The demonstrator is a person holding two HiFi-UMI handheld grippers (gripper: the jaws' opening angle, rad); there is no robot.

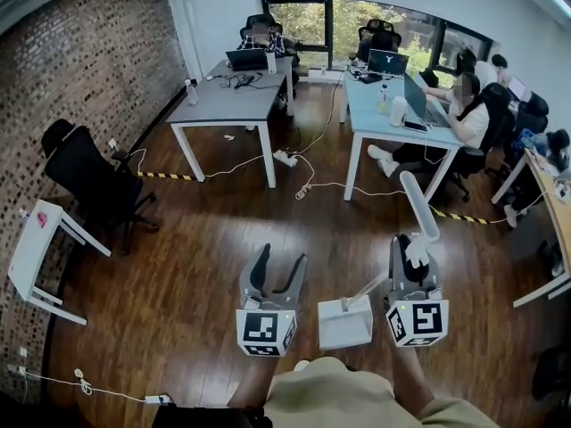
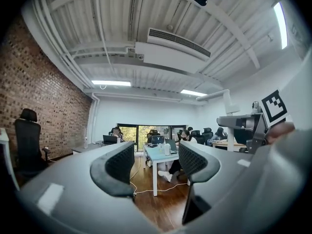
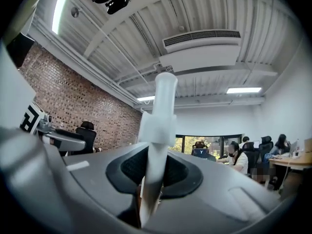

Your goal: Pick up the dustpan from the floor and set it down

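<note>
Head camera: mounted high, facing forward and steeply down onto the wood floor (image 1: 178,266). Both claws sit close under it at the lower edge of the frame, the left claw (image 1: 282,261) to the left of the right claw (image 1: 412,250).

Left claw camera: rides just behind its own jaws and is aimed roughly level down the room.

Right claw camera: equally close behind its jaws and takes in much of the ceiling (image 3: 204,13).

All three views share the brick wall (image 1: 80,69), the far window (image 1: 308,20) and the benches (image 1: 223,101). Each claw camera catches the other claw's marker cube (image 2: 274,107) at its frame edge.
</note>
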